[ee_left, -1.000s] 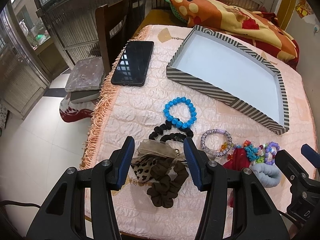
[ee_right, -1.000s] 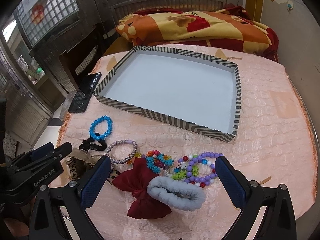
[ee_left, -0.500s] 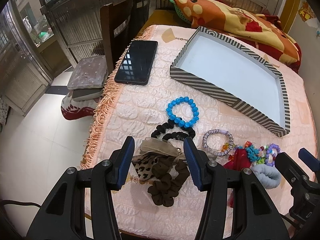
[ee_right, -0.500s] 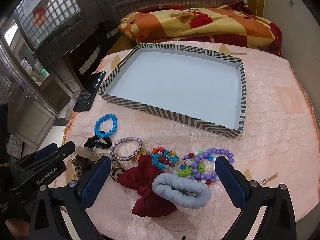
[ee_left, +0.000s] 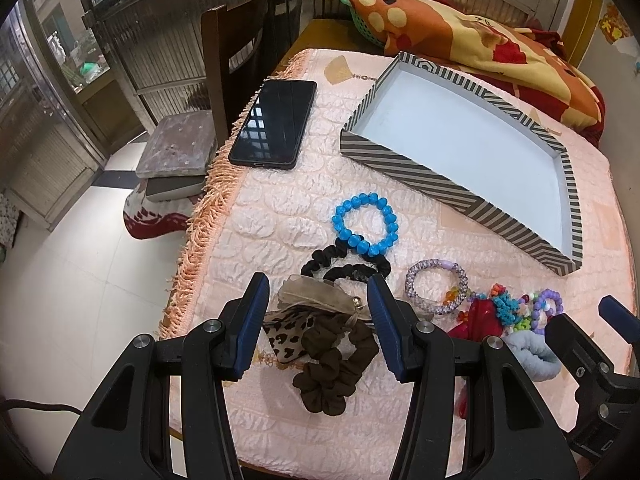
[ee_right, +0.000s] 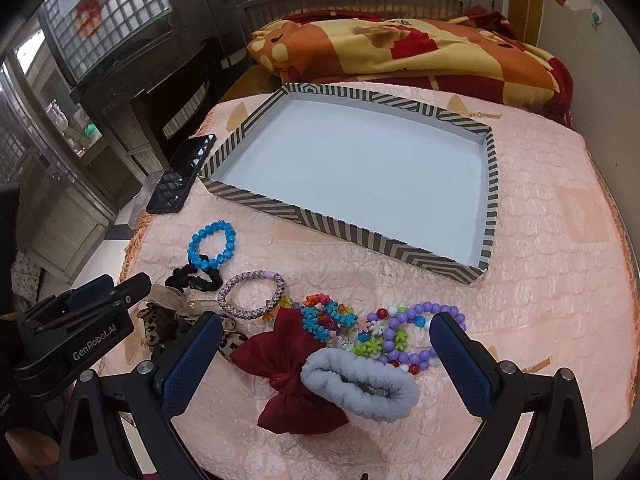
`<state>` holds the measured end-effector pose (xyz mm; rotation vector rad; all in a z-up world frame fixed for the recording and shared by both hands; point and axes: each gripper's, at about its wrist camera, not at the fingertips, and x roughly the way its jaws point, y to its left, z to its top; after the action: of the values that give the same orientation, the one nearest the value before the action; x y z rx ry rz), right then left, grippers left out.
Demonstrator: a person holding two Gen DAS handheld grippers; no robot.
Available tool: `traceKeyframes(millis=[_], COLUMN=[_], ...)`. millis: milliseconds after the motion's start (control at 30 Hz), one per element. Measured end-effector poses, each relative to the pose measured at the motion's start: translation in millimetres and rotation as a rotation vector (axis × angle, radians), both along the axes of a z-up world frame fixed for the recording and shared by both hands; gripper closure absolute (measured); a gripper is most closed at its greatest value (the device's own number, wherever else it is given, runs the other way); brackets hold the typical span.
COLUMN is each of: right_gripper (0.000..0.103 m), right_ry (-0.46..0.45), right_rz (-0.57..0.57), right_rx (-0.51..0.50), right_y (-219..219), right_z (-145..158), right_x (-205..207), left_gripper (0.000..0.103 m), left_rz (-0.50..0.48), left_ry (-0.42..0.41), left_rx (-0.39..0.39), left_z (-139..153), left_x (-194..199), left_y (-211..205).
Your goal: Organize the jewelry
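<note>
A striped tray (ee_left: 420, 178) (ee_right: 344, 229) with a pale blue floor lies empty on the pink tablecloth. In front of it lie a blue bead bracelet (ee_left: 366, 224) (ee_right: 212, 244), a black scrunchie (ee_left: 344, 266), a lilac woven bracelet (ee_left: 436, 286) (ee_right: 251, 294), a brown scrunchie (ee_left: 332, 364), a leopard and tan bow (ee_left: 308, 308), a red bow (ee_right: 292, 364), a grey fluffy band (ee_right: 360, 384) and coloured bead strings (ee_right: 404, 332). My left gripper (ee_left: 318, 292) is open over the bow and brown scrunchie. My right gripper (ee_right: 326, 336) is open wide around the red bow and grey band.
A black phone (ee_left: 276, 122) (ee_right: 182, 172) lies near the table's left fringed edge. A wooden chair (ee_left: 232, 52) with a cushion stands to the left. A folded orange and yellow blanket (ee_right: 400, 52) lies behind the tray.
Both grippers have drawn back and risen slightly, so the table items look a little farther. Both stay open. Nothing on the table has moved.
</note>
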<state>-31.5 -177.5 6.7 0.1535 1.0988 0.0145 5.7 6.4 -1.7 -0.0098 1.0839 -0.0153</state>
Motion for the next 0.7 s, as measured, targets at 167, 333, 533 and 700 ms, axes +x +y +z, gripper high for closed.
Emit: traceKeyframes(millis=[167, 333, 533, 700], right_gripper=[0.0, 0.0, 0.0, 0.0], right_ry=[-0.006, -0.006, -0.006, -0.016], right_rz=[0.007, 0.014, 0.017, 0.02], right_rx=[-0.002, -0.004, 0.005, 0.012], right_y=[2, 3, 4, 2], right_z=[0, -2, -4, -5], right_x=[1, 3, 5, 6], left_gripper=[0.052, 0.052, 0.052, 0.052], left_rz=[0.006, 0.006, 0.009, 0.021], left_ry=[0.006, 0.006, 0.031, 0.056], left_rx=[0.001, 0.002, 0.001, -0.024], left_z=[-2, -3, -6, -6], left_x=[3, 5, 8, 17], left_y=[2, 3, 5, 17])
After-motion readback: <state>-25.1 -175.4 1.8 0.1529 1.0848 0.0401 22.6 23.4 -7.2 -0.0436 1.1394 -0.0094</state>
